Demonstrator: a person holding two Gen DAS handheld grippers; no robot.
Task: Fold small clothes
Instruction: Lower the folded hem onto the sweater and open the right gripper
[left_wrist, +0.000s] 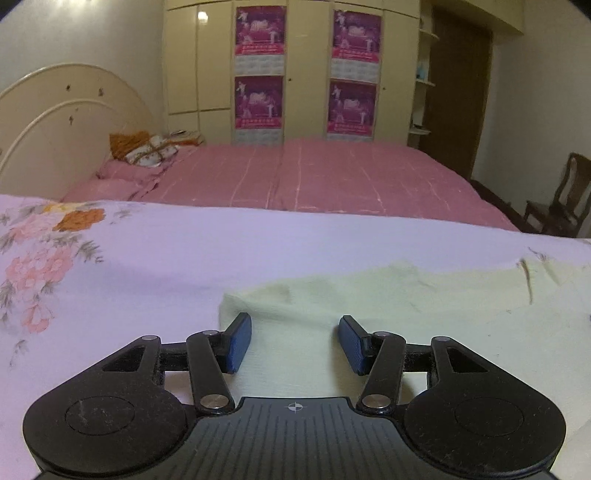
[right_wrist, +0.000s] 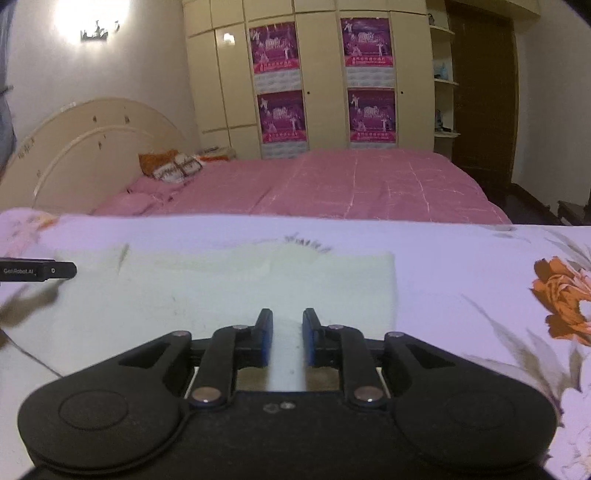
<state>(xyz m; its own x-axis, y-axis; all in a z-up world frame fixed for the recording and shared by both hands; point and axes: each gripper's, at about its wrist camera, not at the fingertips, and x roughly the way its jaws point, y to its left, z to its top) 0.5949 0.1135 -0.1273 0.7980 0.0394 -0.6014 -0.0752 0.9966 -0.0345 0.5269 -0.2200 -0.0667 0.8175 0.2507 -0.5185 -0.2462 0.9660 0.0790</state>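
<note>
I judge I am between folds: the pale yellow garment lies flat on the flowered sheet, and neither gripper holds it.

My left gripper has its jaws standing well apart, with the cloth's left edge running just ahead of and under the left finger; the blue pads rest over the fabric but do not pinch it.

My right gripper shows a narrow gap between its jaws. Cloth lies in that gap, yet I see no fabric lifted or drawn up between the fingers, so I read it as let go, not gripped.

The garment looks like a thin, soft knit, already doubled into a rough rectangle. Its right edge sits just right of my right fingers, straight and tidy; the far edge ahead of both grippers is rumpled, with a raised crease toward the left gripper's side.

Next, I think, both jaws need to close on one edge so it can be lifted and carried across together, keeping the layers from sliding apart.
</note>
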